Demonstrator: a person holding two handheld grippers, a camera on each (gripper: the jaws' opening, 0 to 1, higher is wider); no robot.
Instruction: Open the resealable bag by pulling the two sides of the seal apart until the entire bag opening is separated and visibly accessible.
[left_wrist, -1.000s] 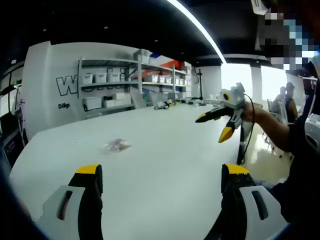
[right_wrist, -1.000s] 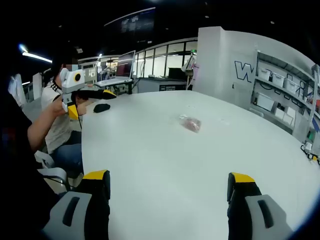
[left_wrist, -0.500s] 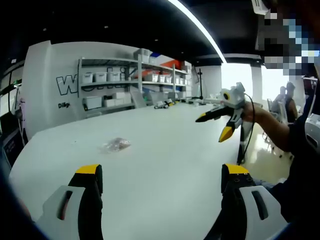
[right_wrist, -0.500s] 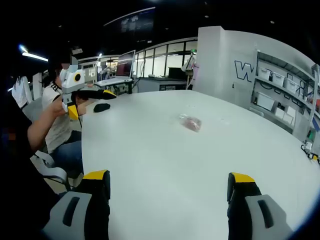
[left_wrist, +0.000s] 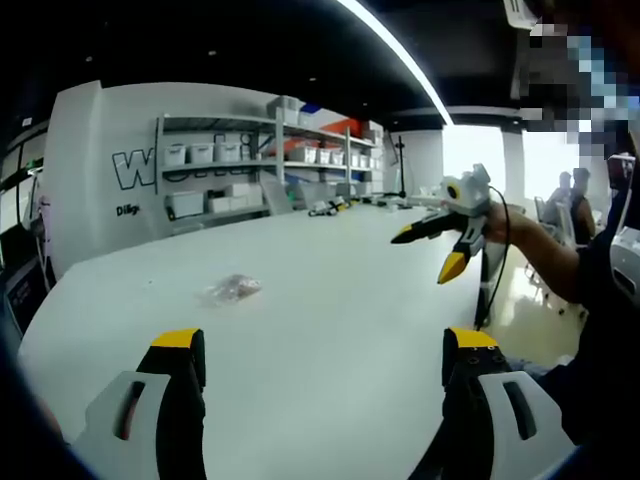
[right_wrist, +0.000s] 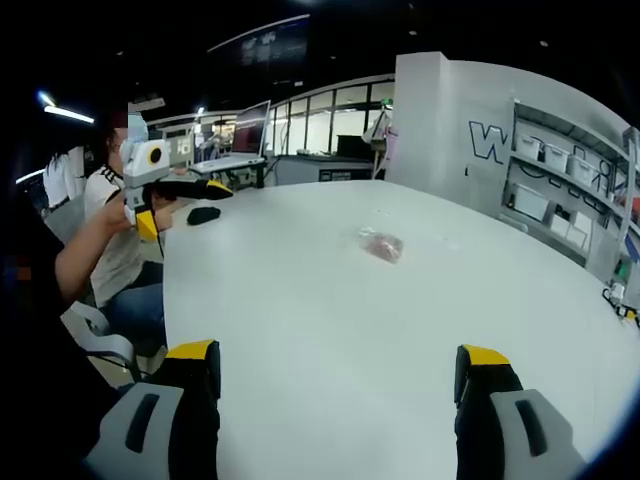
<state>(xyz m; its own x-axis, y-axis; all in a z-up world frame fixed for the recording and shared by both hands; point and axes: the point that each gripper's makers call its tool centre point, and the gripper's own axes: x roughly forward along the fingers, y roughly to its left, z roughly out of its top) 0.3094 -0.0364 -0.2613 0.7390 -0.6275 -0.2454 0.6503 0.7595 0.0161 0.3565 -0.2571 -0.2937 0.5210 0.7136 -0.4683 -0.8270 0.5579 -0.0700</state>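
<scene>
A small clear resealable bag (left_wrist: 232, 290) with pinkish contents lies flat on the white table (left_wrist: 320, 300), far ahead of both grippers; the right gripper view has the bag (right_wrist: 382, 246) mid-table. My left gripper (left_wrist: 325, 350) is open, its yellow-tipped jaws wide apart over the near table edge. My right gripper (right_wrist: 340, 365) is open too, held above the table. The right gripper (left_wrist: 440, 245) appears at the right in the left gripper view, jaws parted, in a hand. The left gripper (right_wrist: 185, 200) appears at the left in the right gripper view. Nothing is between either pair of jaws.
Shelves (left_wrist: 260, 165) with white bins stand along the far wall. A dark mouse-like object (right_wrist: 203, 214) lies near the table's far-left edge, with a monitor (right_wrist: 250, 128) behind. A person (right_wrist: 110, 250) sits at the left of the table. Small items (left_wrist: 325, 210) lie at the far end.
</scene>
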